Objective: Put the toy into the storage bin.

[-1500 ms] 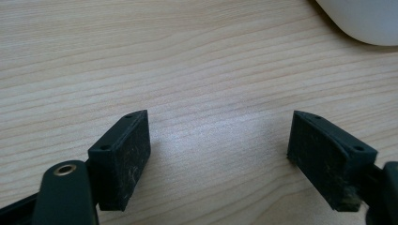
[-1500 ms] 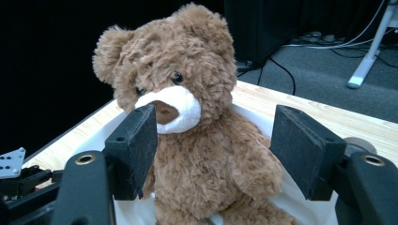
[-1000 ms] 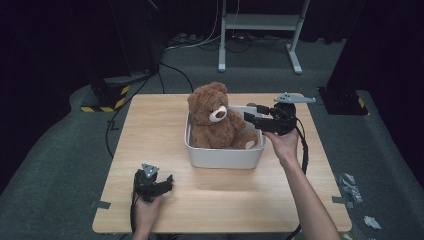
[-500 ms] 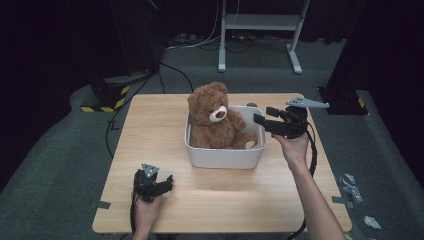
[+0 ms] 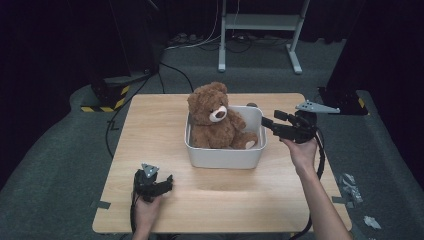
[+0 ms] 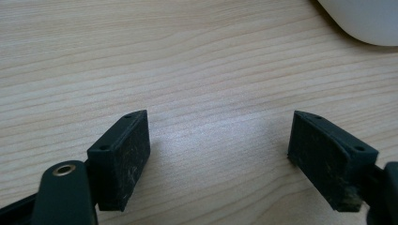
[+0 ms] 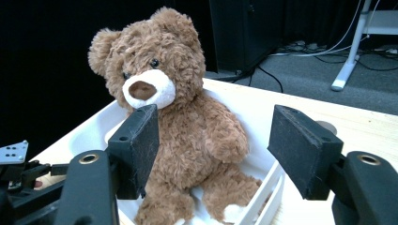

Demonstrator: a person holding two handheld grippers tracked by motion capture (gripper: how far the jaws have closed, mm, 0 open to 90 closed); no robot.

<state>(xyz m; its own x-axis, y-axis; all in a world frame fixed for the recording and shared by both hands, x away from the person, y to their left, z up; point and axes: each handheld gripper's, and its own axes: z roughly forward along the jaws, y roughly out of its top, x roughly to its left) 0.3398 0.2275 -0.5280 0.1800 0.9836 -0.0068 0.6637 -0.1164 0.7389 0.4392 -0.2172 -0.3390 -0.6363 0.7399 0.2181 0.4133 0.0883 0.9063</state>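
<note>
Landmark: white bin at middle of wooden tabletop. No readable writing or labels anywhere.

Left of bin, near front tabletop edge: left claw in hand, jaws spread wide, nothing between them, bare wood all around.

Inside bin: brown teddy bear sitting upright, head above rim.

Just right of bin: right claw released, jaws apart, aimed at bear, not touching. Open tabletop right of bin.

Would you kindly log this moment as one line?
right claw: open, beside bin, aimed at teddy bear | bear: seated in white bin | left claw: open, over table
</note>
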